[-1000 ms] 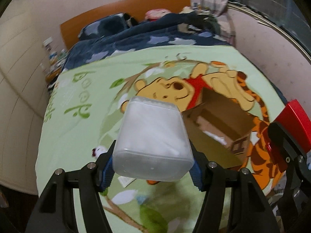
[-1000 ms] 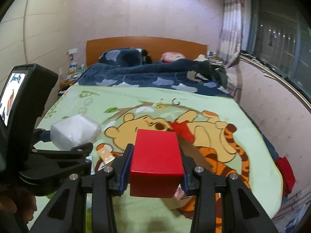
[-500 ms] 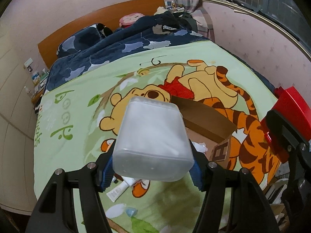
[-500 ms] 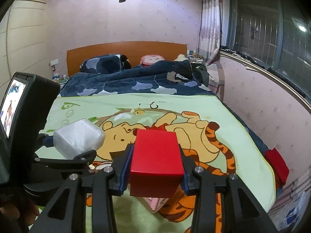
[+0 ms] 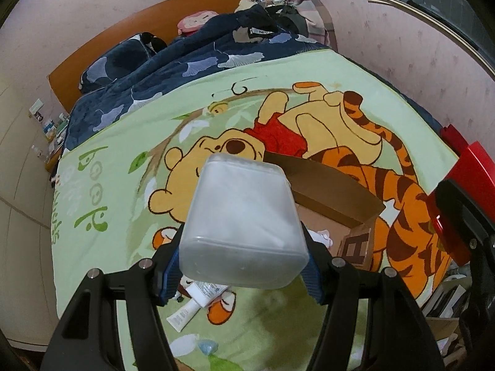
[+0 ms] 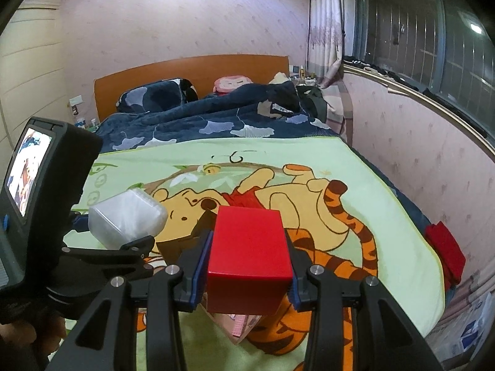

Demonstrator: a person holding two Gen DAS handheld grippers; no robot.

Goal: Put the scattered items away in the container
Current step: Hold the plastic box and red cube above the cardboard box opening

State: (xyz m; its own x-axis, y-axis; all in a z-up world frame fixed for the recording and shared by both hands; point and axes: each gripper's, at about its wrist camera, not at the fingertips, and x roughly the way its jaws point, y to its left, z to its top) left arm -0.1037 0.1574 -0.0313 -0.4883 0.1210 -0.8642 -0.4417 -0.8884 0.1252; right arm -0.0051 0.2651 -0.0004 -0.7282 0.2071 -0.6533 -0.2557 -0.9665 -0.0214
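Observation:
My left gripper [image 5: 243, 273] is shut on a translucent white plastic tub [image 5: 243, 225], held above the bed; the tub also shows in the right wrist view [image 6: 126, 219]. My right gripper [image 6: 247, 273] is shut on a red box [image 6: 249, 253], also seen at the right edge of the left wrist view [image 5: 473, 179]. An open brown cardboard box [image 5: 334, 204] lies on the blanket below and between both grippers, with white and pink items inside. A white tube [image 5: 191, 304] lies on the blanket under the left gripper.
The green Winnie the Pooh blanket [image 6: 278, 167] covers the bed. A dark blue duvet [image 6: 198, 123] and headboard lie beyond. A red cloth [image 6: 445, 247] hangs at the bed's right edge, near the pink wall. A small blue item [image 5: 207, 346] lies near the tube.
Both grippers have risen and pulled back from the bed, holding their loads. The cardboard box now sits lower and nearer in both views.

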